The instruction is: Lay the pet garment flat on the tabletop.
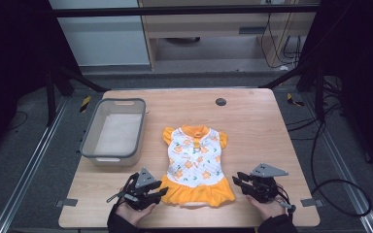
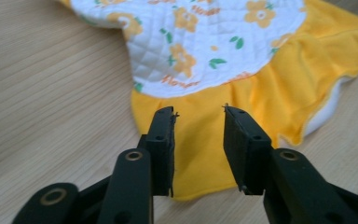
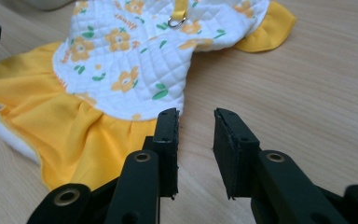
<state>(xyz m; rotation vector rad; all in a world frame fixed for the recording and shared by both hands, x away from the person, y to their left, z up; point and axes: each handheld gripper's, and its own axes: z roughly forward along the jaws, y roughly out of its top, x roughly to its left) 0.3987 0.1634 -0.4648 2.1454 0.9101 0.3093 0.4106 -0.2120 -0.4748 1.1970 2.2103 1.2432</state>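
Observation:
A small dress (image 1: 196, 163) lies flat on the wooden table (image 1: 252, 121), with a white quilted top printed with orange flowers and an orange skirt toward me. My left gripper (image 1: 161, 190) stands open at the skirt's near left corner; in the left gripper view its jaws hover over the orange hem (image 2: 200, 154) with my left gripper (image 2: 198, 112) holding nothing. My right gripper (image 1: 237, 181) is open at the skirt's near right corner; in the right gripper view my right gripper (image 3: 196, 114) is just beside the dress (image 3: 130, 65), over bare wood.
A grey rectangular bin (image 1: 114, 130) stands at the left of the table, beside the dress. A small dark round disc (image 1: 220, 102) sits near the table's far edge. Cables lie on the floor to the right.

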